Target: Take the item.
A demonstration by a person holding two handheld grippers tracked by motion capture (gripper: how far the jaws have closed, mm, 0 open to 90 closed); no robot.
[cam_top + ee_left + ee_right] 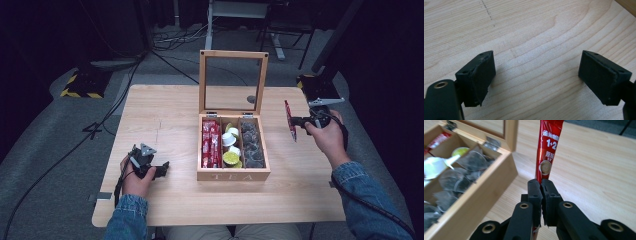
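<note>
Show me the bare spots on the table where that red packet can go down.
Bare wood lies between the wooden box and the table edge on the right, under the red packet. The left half, beyond the left claw, is free too. The box compartments are crowded.

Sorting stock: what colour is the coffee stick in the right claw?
Red coffee stick, white lettering; clearest in the right gripper view.

A recording lab or studio, not a home: dark curtains hang behind the pale wooden counter [165,125], which stands on grey carpet. Black cables [170,42] snake over the floor beyond the counter, a yellow-and-black hazard-striped base [82,85] sits off its far left corner, and metal stand legs [280,35] rise behind it.
</note>
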